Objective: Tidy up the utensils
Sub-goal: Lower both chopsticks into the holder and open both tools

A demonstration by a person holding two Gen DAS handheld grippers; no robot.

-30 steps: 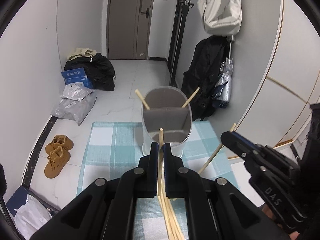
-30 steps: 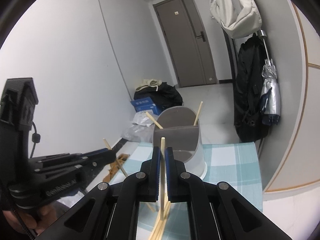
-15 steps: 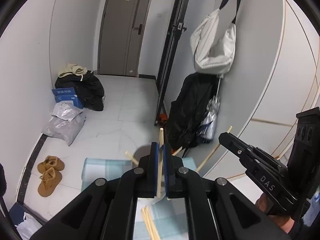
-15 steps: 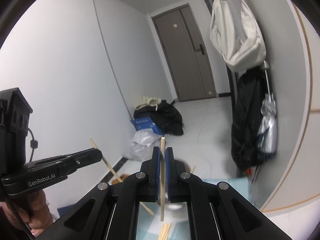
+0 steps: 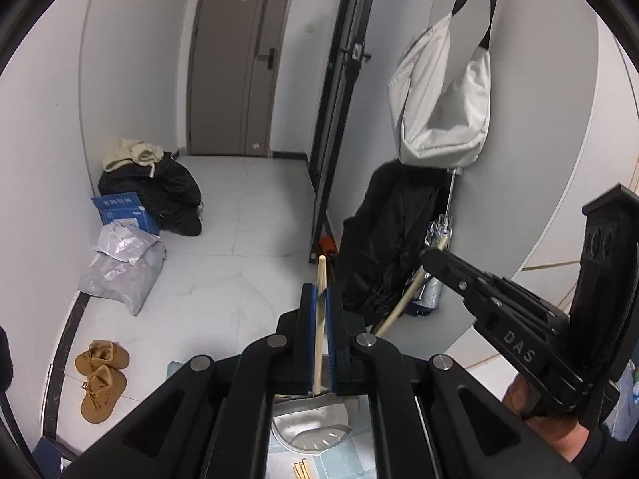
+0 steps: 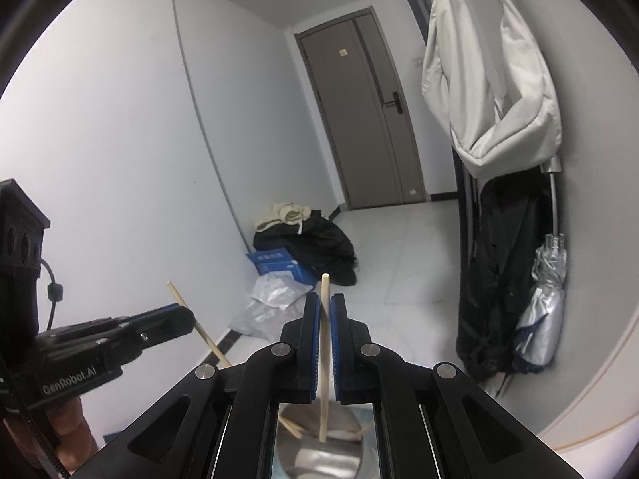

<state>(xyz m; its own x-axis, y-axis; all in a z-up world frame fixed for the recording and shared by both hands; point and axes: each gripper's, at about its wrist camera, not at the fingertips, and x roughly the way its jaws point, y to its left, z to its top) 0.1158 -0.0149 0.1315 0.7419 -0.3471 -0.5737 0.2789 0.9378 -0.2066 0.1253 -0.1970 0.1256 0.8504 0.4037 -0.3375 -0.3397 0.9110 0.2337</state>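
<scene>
Each hand-held gripper is clamped narrow on one wooden chopstick: the left hand-held gripper pinches a chopstick, the right hand-held gripper another chopstick

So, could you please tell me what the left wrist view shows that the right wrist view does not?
Only the left wrist view shows the brown shoes on the floor, loose chopsticks on the checked cloth, and the right gripper from the side. Only the right wrist view shows the left gripper from the side, with GenRobot.AI lettering. Both show a chopstick pinched between shut jaws, the utensil holder below, the white bag, the folded umbrella and the blue box.
</scene>
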